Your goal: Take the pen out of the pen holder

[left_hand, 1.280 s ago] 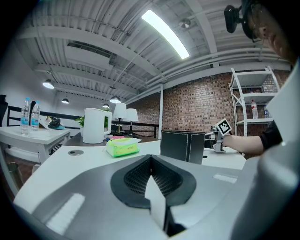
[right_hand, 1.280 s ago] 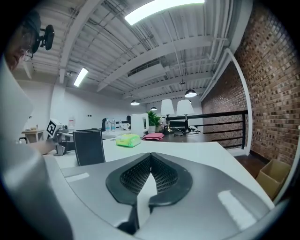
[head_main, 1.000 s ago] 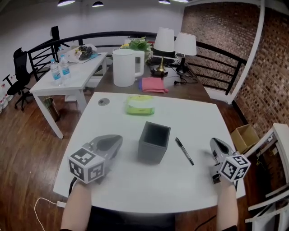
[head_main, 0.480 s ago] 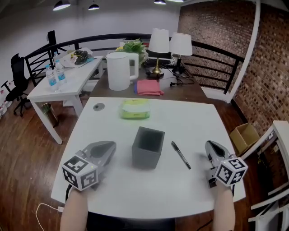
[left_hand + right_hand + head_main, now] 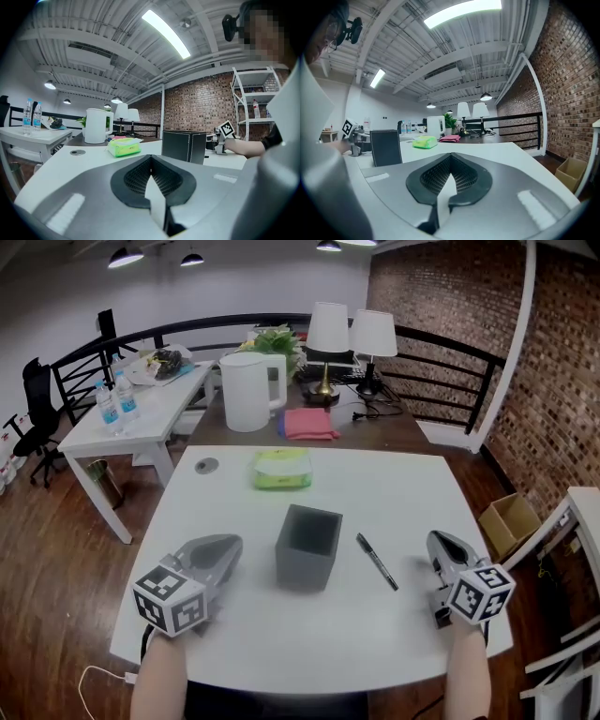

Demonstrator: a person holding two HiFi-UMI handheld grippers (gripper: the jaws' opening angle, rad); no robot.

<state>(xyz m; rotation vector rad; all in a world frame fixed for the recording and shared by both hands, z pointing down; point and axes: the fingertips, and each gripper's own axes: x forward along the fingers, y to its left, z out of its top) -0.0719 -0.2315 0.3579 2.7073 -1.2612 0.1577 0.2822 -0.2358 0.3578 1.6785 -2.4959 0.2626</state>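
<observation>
A dark grey square pen holder (image 5: 308, 547) stands upright in the middle of the white table (image 5: 375, 486); it also shows in the left gripper view as the pen holder (image 5: 183, 146) and in the right gripper view as the pen holder (image 5: 386, 147). A black pen (image 5: 377, 561) lies flat on the table just right of it. My left gripper (image 5: 221, 547) rests on the table left of the holder, shut and empty. My right gripper (image 5: 442, 546) rests near the right edge, right of the pen, shut with nothing between its jaws.
A green wipes pack (image 5: 282, 469) lies behind the holder, and a round grommet (image 5: 206, 465) sits at the table's far left. Beyond are a brown table with a white kettle (image 5: 249, 391), pink cloth (image 5: 310, 423) and lamps (image 5: 327, 343), plus a white side table (image 5: 131, 413) with bottles.
Neither gripper, the pen nor the holder has moved on the table; only the head view has shifted slightly.
</observation>
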